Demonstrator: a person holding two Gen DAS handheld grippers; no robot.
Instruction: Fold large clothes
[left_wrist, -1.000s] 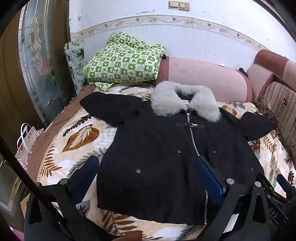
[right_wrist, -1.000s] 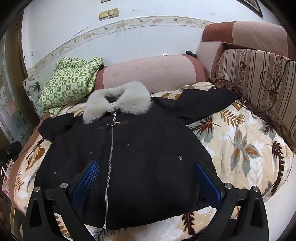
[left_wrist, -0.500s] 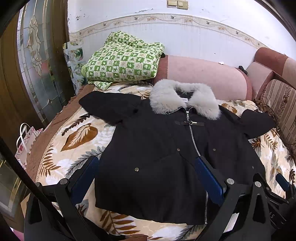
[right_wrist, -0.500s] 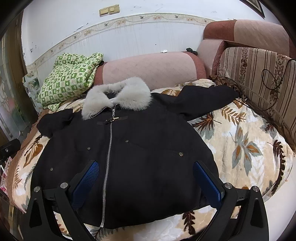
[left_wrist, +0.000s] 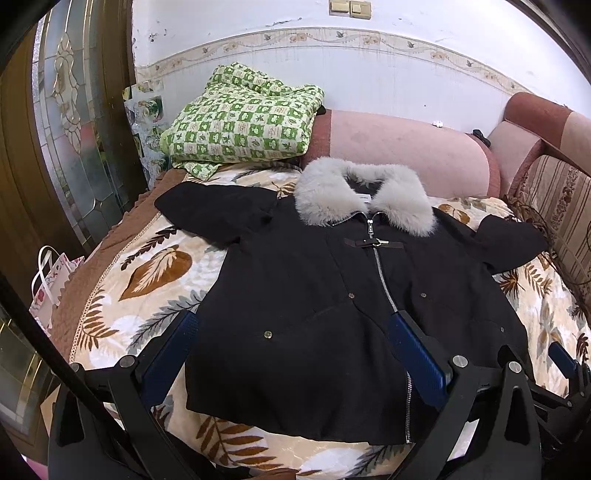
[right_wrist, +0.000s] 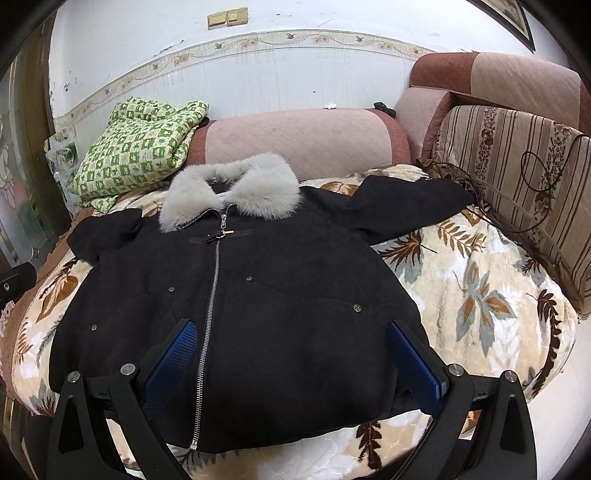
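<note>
Spread flat across the middle of a leaf-print blanket (left_wrist: 155, 266) covering a sofa seat: a black zip-front coat (left_wrist: 332, 306), face up, zipped, grey fur collar (left_wrist: 364, 201) toward the back edge against a pink quilted backrest (left_wrist: 402, 147). Sleeves flung out to both side edges, hem draped near the front edge. Piled on the back left corner: a green checked quilt (left_wrist: 240, 122). Beside the left edge, on the floor: a white paper gift bag (left_wrist: 50, 284), contents hidden. Along the right edge: a striped cushion (right_wrist: 517, 177) with a dark cord looped over it.

Left gripper (left_wrist: 295, 354) poised above the coat's hem, level, pointing toward the collar, jaws spread wide and grasping nothing. Right gripper (right_wrist: 291, 362) likewise above the hem, straddling the zipper's lower end, blue pads (right_wrist: 415, 365) parted wide, nothing between them.
</note>
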